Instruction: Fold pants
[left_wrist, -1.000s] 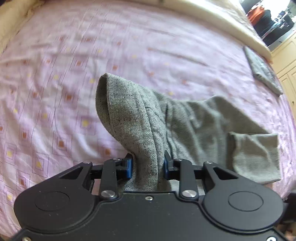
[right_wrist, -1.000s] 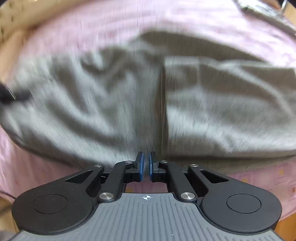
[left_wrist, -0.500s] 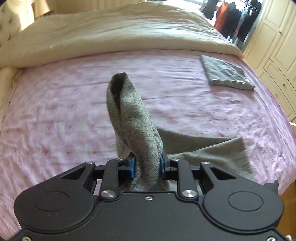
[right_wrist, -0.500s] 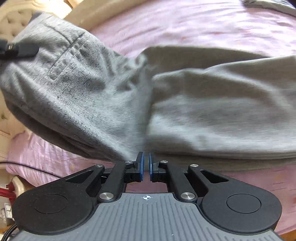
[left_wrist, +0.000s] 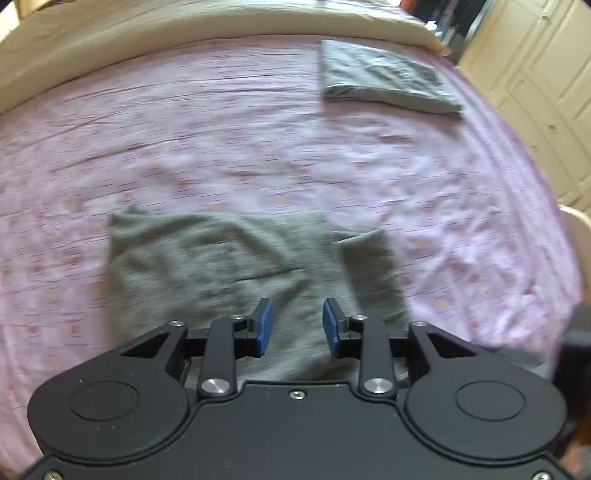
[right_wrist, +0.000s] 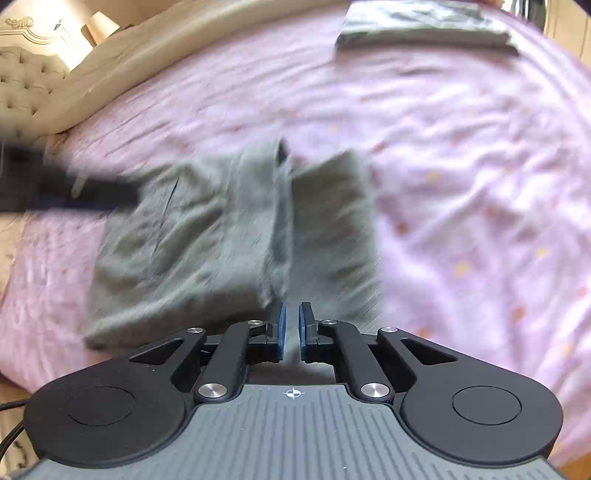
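Note:
The grey pants (left_wrist: 221, 266) lie folded over on the pink patterned bed sheet (left_wrist: 221, 129), with a narrower layer sticking out on the right (right_wrist: 332, 221). My left gripper (left_wrist: 297, 323) hangs just above their near edge; its jaws are opening and no cloth is between the blue pads. It also shows as a blurred dark bar in the right wrist view. My right gripper (right_wrist: 292, 330) has its pads almost together at the pants' near edge, which runs up into them; its jaws are starting to open. Motion blurs both views.
A second grey garment (left_wrist: 388, 77) lies neatly folded at the far right of the bed. A cream duvet (left_wrist: 184, 37) is rolled along the far side. Cream cupboard doors (left_wrist: 546, 92) stand right of the bed, a tufted headboard (right_wrist: 22, 85) to the left.
The left gripper has let go of the bunched end it held up; that end now lies folded over the rest. Both hands swung across the bed. The right pads stay close together.

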